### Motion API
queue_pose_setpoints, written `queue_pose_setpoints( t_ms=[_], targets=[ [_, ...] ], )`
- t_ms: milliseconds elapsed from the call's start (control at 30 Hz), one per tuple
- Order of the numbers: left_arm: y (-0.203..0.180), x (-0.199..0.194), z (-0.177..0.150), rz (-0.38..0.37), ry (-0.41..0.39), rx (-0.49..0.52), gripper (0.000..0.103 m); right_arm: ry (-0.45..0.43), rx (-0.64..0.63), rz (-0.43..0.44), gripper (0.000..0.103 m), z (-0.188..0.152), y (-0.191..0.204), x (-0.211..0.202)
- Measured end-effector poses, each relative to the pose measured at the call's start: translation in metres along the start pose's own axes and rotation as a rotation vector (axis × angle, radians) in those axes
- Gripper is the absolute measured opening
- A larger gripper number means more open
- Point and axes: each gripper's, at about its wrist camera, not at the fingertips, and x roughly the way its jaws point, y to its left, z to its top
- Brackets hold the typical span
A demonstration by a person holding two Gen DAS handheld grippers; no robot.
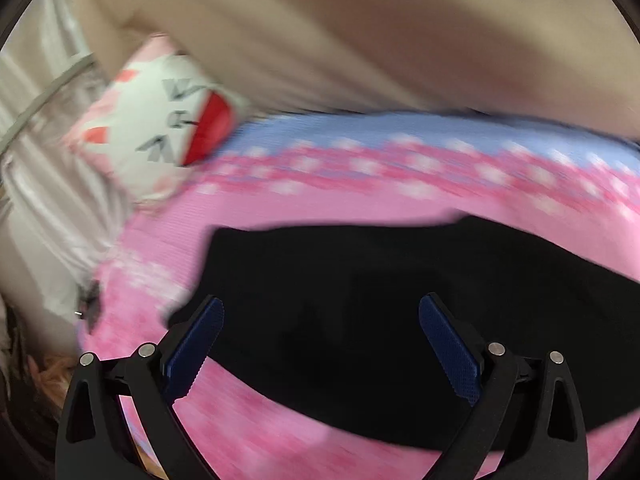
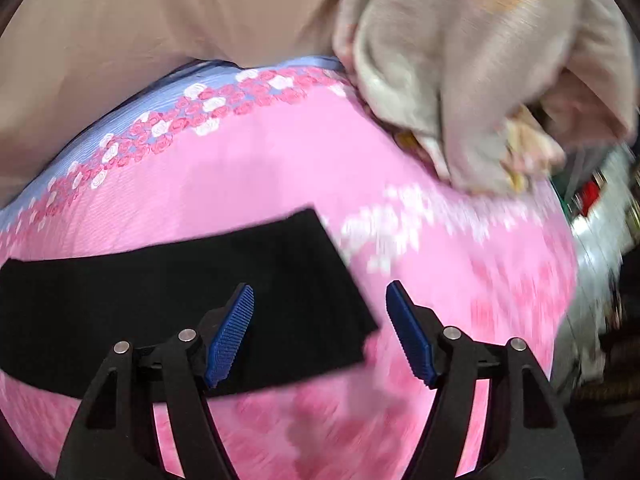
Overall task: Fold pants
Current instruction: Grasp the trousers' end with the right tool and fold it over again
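Black pants (image 1: 380, 300) lie flat on a pink flowered bedspread (image 1: 280, 208). In the left wrist view my left gripper (image 1: 320, 312) is open and empty, its blue pads above the pants' left end. In the right wrist view the pants (image 2: 160, 300) stretch left as a long strip with a square end at the right. My right gripper (image 2: 320, 296) is open and empty over that end; its left fingertip (image 2: 236, 320) is above the cloth and its right fingertip (image 2: 404, 320) above the bedspread (image 2: 280, 168).
A white and pink cat-face pillow (image 1: 160, 120) lies at the bed's far left. A crumpled beige blanket (image 2: 460, 80) sits at the bed's far right. A beige wall (image 1: 360, 32) runs behind the bed. Clutter (image 2: 592, 208) lies past the bed's right edge.
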Motion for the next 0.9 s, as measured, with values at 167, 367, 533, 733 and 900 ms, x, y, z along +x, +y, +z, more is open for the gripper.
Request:
queue_pose_setpoints(
  t_ms=[167,367,533,733,900],
  targets=[
    [-0.085,-0.038,-0.016,-0.102,0.006,0.121,0.097,0.084,-0.113,0.067,0.008,0.019,0.016,0.052],
    [-0.105,-0.066,-0.016,-0.084,-0.049,0.132,0.097,-0.080,-0.156,0.091,0.013,0.034,0.006,0.026],
    [-0.114,-0.073,-0.016,-0.073,-0.034,0.135,0.097,-0.031,-0.102,0.065,0.050,0.018,-0.014,0.029],
    [-0.125,-0.080,-0.018,-0.106,-0.036,0.157,0.097,0.007,0.095,0.201,0.061,-0.012,-0.053,0.009],
    [-0.134,-0.086,-0.017,-0.133,-0.056,0.200,0.097,0.044,0.103,0.191,0.061,-0.035,-0.049,0.026]
  ],
)
